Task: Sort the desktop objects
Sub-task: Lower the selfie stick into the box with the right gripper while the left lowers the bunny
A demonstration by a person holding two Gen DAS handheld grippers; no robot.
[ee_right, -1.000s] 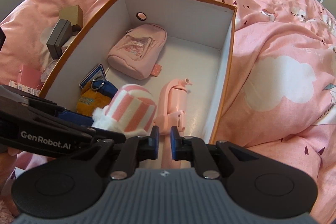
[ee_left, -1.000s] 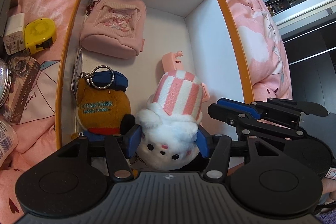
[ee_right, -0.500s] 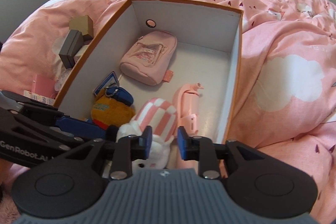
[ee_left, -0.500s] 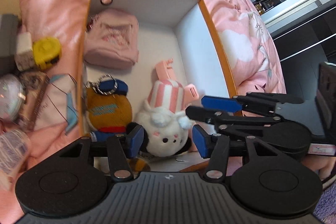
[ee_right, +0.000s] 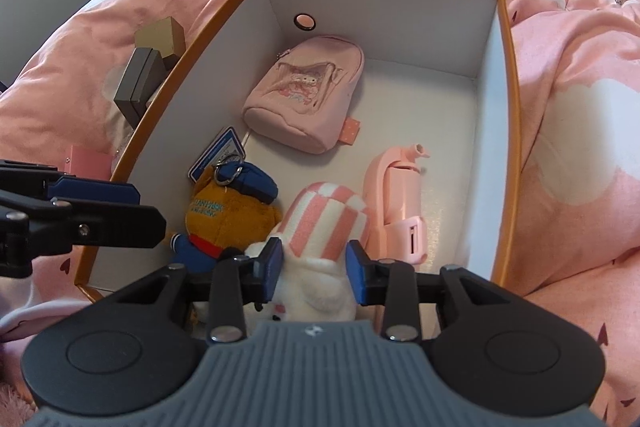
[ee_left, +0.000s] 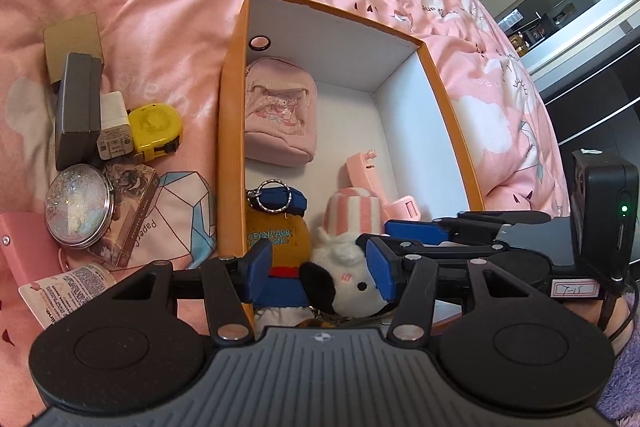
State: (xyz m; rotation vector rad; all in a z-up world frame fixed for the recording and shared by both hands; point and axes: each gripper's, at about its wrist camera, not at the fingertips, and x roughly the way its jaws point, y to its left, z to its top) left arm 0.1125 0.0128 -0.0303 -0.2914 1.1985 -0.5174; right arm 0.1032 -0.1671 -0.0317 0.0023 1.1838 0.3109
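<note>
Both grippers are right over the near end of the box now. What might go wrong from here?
1. The two grippers could collide: the right gripper reaches across just ahead of the left gripper.
2. The white plush lies between the right gripper's open jaws; closing or pulling back might drag it out of the box.
3. Reaching left for the yellow tape measure could knock the box's near-left wall.

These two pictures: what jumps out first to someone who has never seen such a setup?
An orange-rimmed box on a pink bedspread, holding a pink mini backpack at its far end and two plush toys nearer. The white plush with striped hat lies between the open fingers of the right hand-held gripper.
</note>
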